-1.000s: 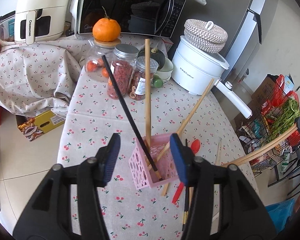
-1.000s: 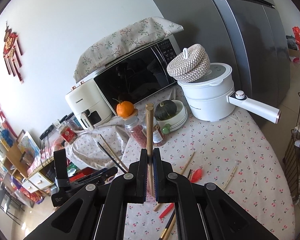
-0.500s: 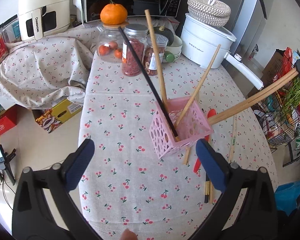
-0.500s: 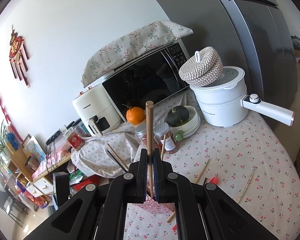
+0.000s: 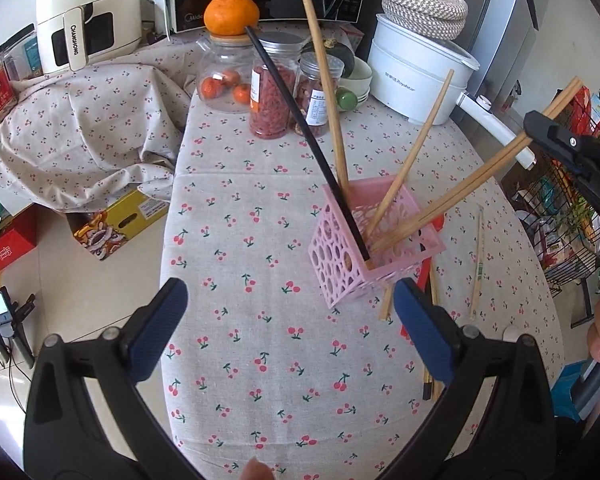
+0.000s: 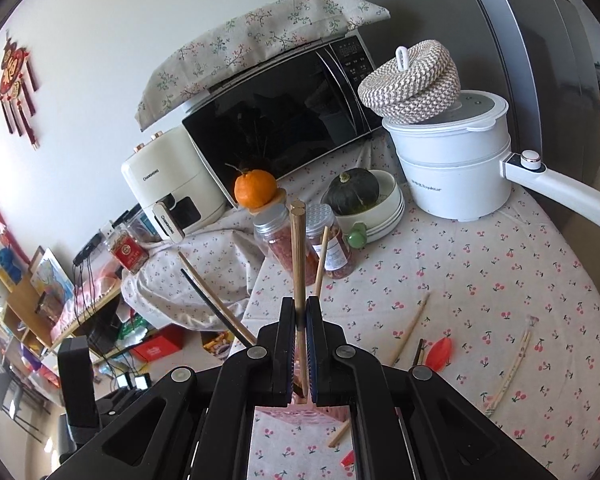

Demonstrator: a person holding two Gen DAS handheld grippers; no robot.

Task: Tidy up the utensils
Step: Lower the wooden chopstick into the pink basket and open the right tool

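The left gripper (image 5: 288,320) hangs over the cherry-print bench (image 5: 236,248) with its fingers (image 5: 160,316) spread wide and nothing between them; they have just been opening, and the pink basket (image 5: 348,264) stands free at about one o'clock from them, tilted on the cloth. Inside it lean a black chopstick (image 5: 300,128) pointing to eleven o'clock, a wooden chopstick (image 5: 326,84) near twelve, and another wooden one (image 5: 416,148) toward one. At three o'clock of the basket, the right gripper (image 6: 300,344) is clenched on a pair of wooden chopsticks (image 5: 496,168) whose lower ends already dip into the basket, so this pair looks nearly delivered but not yet let go. By my reading the task is roughly half done: still lying loose on the bench, just beside and past the basket, are a red spoon (image 6: 438,354), a pale chopstick (image 5: 478,264) at three o'clock, a dark pair (image 5: 428,376) near the left gripper's right finger, and more sticks partly hidden under the basket. The basket is perforated light plastic, and seems easy to tip.
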